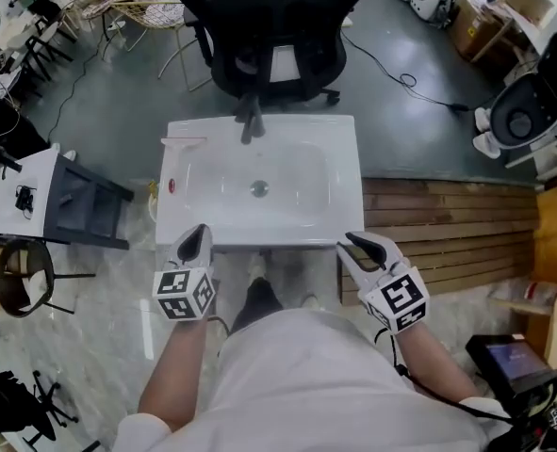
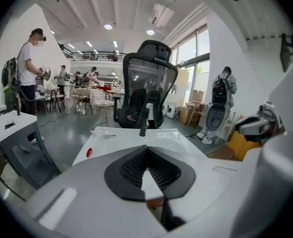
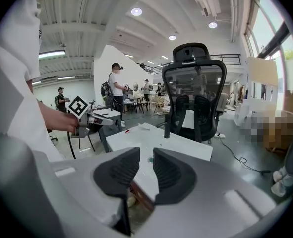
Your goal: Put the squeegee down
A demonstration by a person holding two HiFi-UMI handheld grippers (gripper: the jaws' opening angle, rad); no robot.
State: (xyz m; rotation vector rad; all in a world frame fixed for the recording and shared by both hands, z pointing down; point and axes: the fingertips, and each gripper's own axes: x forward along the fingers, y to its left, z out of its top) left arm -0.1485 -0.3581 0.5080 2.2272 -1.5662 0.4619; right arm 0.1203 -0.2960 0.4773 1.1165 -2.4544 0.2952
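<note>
Left gripper view: the left gripper (image 2: 147, 148) has its jaws pressed together at the tips. The ribbed black pads (image 2: 131, 167) meet, with nothing between them.
Right gripper view: the right gripper (image 3: 146, 155) has its jaws apart with a narrow gap. Nothing is in the gap, and only the near edge of the sink (image 3: 186, 150) shows through it.
Marker cubes: in the head view one cube (image 1: 184, 295) sits behind the left jaws and another (image 1: 401, 299) behind the right jaws.
Gripper placement: in the head view both grippers are held over the sink's front edge, the left near its front left corner and the right near its front right corner. Both point toward the basin and touch nothing.
Squeegee: a pale flat bar (image 1: 184, 142) lies on the sink's rim at the back left corner. It is well apart from both grippers and too small to make out further.
Sink details: the basin is white. A dark faucet (image 1: 250, 121) stands at the back middle, a drain (image 1: 259, 188) sits in the centre, and a small red spot (image 1: 172, 186) marks the left rim.
Behind the sink: a black office chair (image 1: 278, 36) stands on a grey floor.
Right of the sink: there is a slatted wooden platform (image 1: 448, 224).
Left of the sink: there is a white side table (image 1: 24, 191).
Background: a person in a white shirt (image 2: 27, 73) stands far off.
</note>
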